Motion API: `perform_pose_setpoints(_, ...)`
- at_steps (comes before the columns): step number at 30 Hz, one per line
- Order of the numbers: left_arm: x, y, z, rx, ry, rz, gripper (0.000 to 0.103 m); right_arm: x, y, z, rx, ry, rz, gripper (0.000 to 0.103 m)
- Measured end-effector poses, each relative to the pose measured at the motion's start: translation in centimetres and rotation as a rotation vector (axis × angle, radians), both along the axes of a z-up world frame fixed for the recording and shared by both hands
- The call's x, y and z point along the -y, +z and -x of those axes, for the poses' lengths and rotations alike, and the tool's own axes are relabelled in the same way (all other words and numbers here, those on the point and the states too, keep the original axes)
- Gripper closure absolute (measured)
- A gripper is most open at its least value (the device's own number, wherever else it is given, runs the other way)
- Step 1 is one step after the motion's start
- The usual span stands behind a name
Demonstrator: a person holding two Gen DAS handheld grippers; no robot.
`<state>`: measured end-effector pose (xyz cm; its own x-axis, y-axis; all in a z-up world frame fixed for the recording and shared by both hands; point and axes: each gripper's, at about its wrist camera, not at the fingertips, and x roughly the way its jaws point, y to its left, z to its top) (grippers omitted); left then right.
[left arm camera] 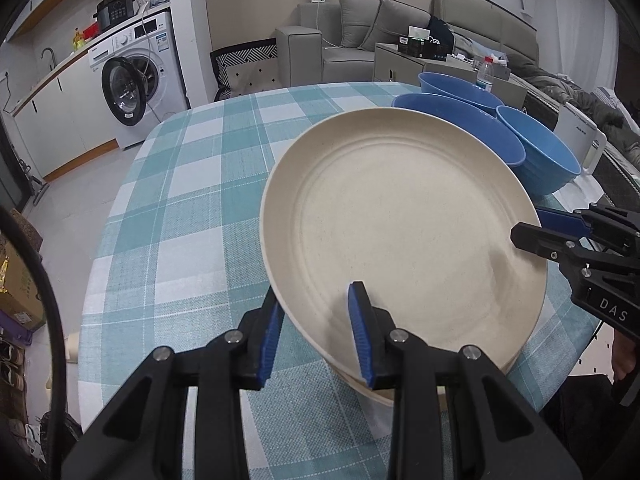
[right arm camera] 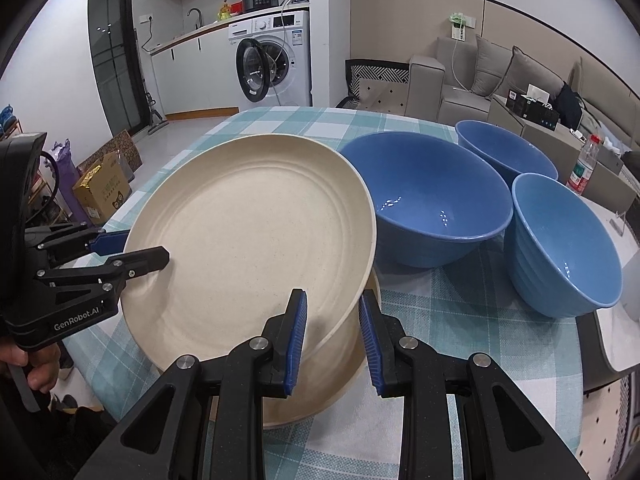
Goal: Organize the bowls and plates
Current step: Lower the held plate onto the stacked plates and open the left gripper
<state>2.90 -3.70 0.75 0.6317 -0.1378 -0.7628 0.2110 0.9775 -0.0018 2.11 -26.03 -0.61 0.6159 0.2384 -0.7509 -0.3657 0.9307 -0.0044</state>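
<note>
Both grippers are on the same round cream speckled plate [left arm camera: 404,224] — left gripper [left arm camera: 316,334] clenched on its near rim, right gripper [right arm camera: 332,338] clamped on the opposite edge. The plate sits tilted, raised above a second cream plate [right arm camera: 320,384] lying on the teal-and-white checked tablecloth [left arm camera: 192,208]. Just beside them, three blue ribbed bowls [right arm camera: 432,196] stand upright in a cluster — the biggest nearly touches the plate's rim
</note>
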Motion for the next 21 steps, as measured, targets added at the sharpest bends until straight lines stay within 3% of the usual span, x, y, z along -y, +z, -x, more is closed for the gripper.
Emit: perform_pose_setpoints(21, 0.7, 0.1, 1.1, -0.011, -0.056, -0.088, 0.070, -0.7, -1.1, 0.5, -0.027, 0.029, 0.080, 0.074)
